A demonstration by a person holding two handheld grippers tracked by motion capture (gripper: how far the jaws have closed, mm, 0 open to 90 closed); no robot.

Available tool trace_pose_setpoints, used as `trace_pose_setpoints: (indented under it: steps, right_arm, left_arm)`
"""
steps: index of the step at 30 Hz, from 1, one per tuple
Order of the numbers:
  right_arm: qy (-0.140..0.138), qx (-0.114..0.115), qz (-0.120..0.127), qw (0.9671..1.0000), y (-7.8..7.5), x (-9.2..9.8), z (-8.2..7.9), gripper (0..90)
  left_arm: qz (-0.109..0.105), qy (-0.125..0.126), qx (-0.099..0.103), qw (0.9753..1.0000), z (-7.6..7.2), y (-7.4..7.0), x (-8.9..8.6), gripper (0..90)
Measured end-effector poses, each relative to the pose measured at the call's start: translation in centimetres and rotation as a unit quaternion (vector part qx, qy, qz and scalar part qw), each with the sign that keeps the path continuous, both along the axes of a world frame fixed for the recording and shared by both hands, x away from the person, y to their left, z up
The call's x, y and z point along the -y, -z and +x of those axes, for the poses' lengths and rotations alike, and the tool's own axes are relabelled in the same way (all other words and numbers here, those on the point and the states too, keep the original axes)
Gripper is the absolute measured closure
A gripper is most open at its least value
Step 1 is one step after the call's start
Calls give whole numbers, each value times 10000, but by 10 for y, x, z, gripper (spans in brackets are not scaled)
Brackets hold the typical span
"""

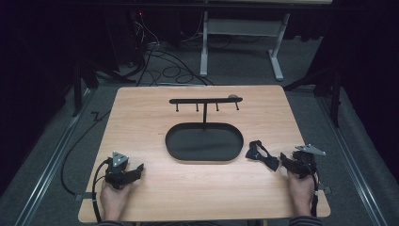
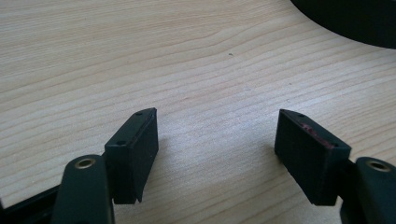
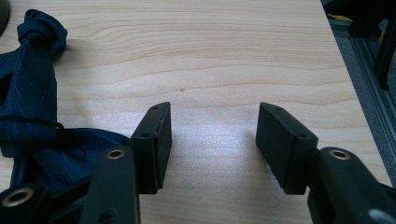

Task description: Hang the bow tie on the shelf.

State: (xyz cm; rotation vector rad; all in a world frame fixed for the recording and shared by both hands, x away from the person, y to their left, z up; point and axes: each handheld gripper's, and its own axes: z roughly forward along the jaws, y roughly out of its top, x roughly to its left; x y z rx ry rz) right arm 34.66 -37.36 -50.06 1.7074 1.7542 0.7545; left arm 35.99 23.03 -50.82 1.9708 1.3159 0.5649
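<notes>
A dark navy bow tie (image 1: pixel 261 154) lies on the wooden table right of a black oval tray (image 1: pixel 204 142). A black T-shaped stand with several hooks (image 1: pixel 205 100) rises from the tray's far rim. My right gripper (image 1: pixel 285 159) rests open on the table just right of the bow tie; in the right gripper view the bow tie (image 3: pixel 35 107) lies left of the left jaw, with bare wood between the jaws (image 3: pixel 212 140). My left gripper (image 1: pixel 136 169) rests open at the table's front left, with only wood between its jaws (image 2: pixel 217 140).
The tray's edge (image 2: pixel 355 23) shows at the top right of the left gripper view. The table's right edge (image 3: pixel 355 93) runs close to the right gripper. Cables (image 1: pixel 160 66) and a white desk frame (image 1: pixel 244 37) stand on the floor beyond the table.
</notes>
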Motion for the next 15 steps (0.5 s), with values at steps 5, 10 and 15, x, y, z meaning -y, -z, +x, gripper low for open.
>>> trace_pose_setpoints:
  steps: [5,10,15]
  right_arm:
    - [-8,-7,-16,10000,0,0,0,477]
    - [-72,-2,-8,10000,0,0,0,477]
    - [-144,3,-11,9999,0,1,-1,478]
  left_arm:
    - [-2,0,0,10000,0,0,0,308]
    - [-1,-37,3,10000,0,0,0,308]
    - [-1,-41,3,10000,0,0,0,308]
